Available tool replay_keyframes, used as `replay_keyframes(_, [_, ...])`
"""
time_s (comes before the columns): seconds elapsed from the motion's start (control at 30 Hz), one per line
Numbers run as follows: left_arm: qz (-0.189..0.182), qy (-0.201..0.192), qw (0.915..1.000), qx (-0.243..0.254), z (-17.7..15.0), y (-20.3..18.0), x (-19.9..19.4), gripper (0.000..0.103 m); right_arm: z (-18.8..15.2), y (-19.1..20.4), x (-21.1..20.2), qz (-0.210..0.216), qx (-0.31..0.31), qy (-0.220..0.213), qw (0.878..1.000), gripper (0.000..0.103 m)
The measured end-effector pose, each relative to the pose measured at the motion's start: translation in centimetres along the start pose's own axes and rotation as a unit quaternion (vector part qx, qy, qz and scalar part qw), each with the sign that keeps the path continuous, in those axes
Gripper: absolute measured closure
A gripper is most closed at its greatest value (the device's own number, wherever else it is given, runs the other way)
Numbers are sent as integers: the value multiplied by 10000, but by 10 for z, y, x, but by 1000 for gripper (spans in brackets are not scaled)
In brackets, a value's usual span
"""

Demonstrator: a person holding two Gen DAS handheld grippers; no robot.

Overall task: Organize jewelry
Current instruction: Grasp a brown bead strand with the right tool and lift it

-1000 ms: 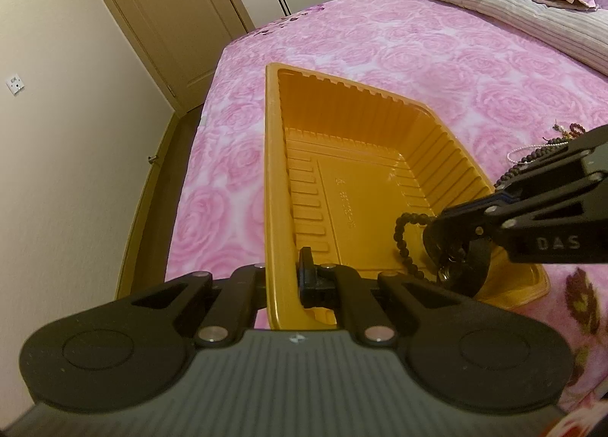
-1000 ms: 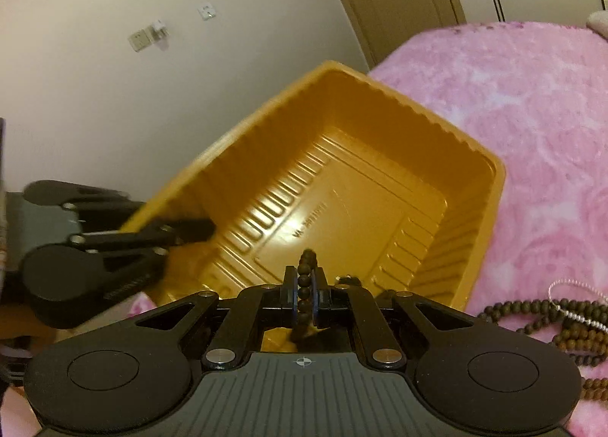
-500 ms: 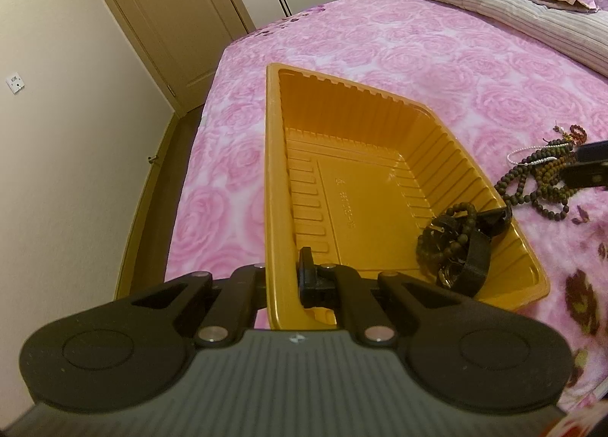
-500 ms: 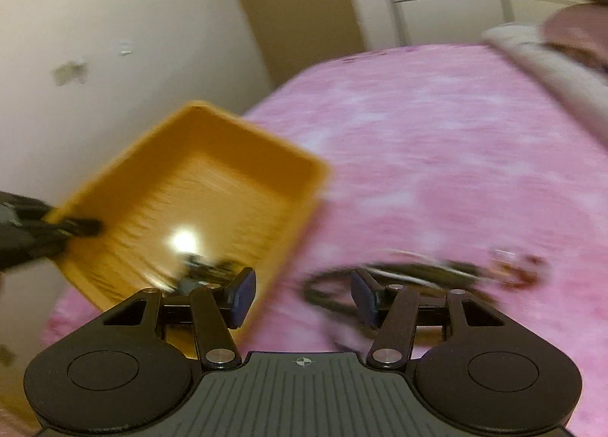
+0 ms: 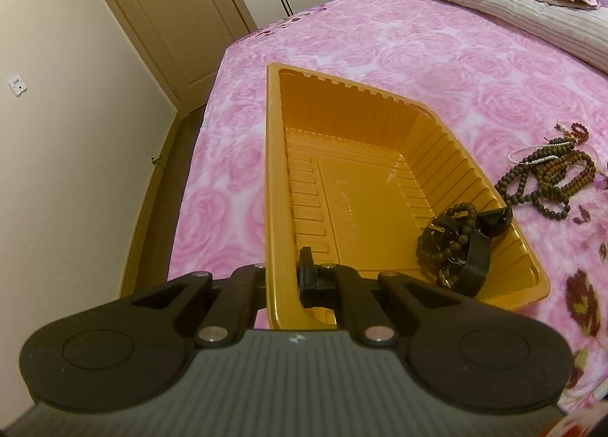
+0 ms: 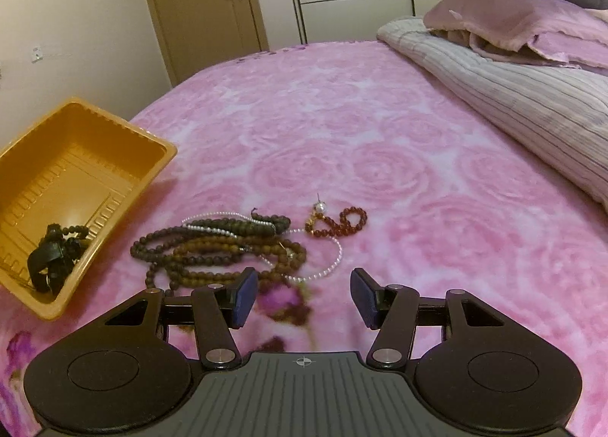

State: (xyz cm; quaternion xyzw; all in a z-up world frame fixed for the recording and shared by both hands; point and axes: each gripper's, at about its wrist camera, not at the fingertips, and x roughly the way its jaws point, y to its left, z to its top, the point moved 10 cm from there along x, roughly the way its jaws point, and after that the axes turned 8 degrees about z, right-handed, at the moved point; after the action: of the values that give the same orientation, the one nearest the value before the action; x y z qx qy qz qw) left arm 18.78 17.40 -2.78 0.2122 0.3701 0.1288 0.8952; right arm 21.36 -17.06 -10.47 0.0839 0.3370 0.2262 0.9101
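Since a second ago the right tongs have let go of the dark bead bracelet, pulled out of the orange ribbed plastic tray and swung over to the loose pile; their blue-padded fingers now stand wide apart with nothing between them, just above the pink rose-patterned bed cover. The left tongs have not moved: they pinch the tray's near rim at its near left corner, one finger outside the wall and largely hidden behind it, the other inside.

In the tray's near right corner lies a dark heap: the dark bead bracelet tangled with a black strap item; where one ends and the other begins is hard to make out.

Just beyond the right tongs, near the tray's right side, the pile of brown wooden bead strands lies on the bed, crossed by a thin string of small white beads. The strands overlap, so their number cannot be told. Just beside the pile, farther right, sit a small red bead bracelet and a tiny pearl-headed pin, too small to read clearly.

Farther off, a striped grey quilt and a mauve pillow are cut off by the right edge; a brown door stands beyond the bed.
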Motion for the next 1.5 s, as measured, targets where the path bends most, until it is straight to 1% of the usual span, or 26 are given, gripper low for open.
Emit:
replay_keyframes(0.07, [8,8,10000,7,0,0,0,100,2,4,6,67,-68,-6,10000,53])
replay_keyframes(0.13, [19,12,10000,11,0,0,1,100,3,10,14,130,-173,66,9997,71])
replay_keyframes(0.23, [22,12,10000,19,0,0,1,100,2,16,27,207,-217,187,9994,77])
replay_keyframes(0.4, [20,11,10000,23,0,0,1,100,0,15,47,109,-179,348,9992,83])
replay_keyframes(0.43, [21,10,10000,24,0,0,1,100,0,14,48,85,-180,343,9992,87])
replay_keyframes(0.47, [20,6,10000,24,0,-1,1,100,0,14,48,39,-197,336,9992,89])
replay_keyframes(0.5, [20,2,10000,22,0,-1,0,100,1,13,47,14,-206,332,9992,96])
replay_keyframes(0.6, [18,-6,10000,10,-1,-1,0,100,5,16,38,66,-235,312,9992,96])
replay_keyframes(0.73, [12,-4,10000,5,-1,-1,0,100,21,30,14,116,-553,127,9983,97])
replay_keyframes(0.97, [-10,-20,10000,-15,-1,0,-1,100,80,62,-43,309,-1275,-518,9900,97])
replay_keyframes(1.17, [-29,-58,10000,-9,0,1,-3,99,131,84,-79,448,-1650,-976,9804,97])
replay_keyframes(1.37, [-38,-76,10000,0,1,1,-4,99,162,107,-96,690,-1949,-1147,9716,97])
replay_keyframes(1.5, [-46,-76,10000,-10,1,1,-4,99,177,135,-98,1015,-2147,-1210,9638,97])
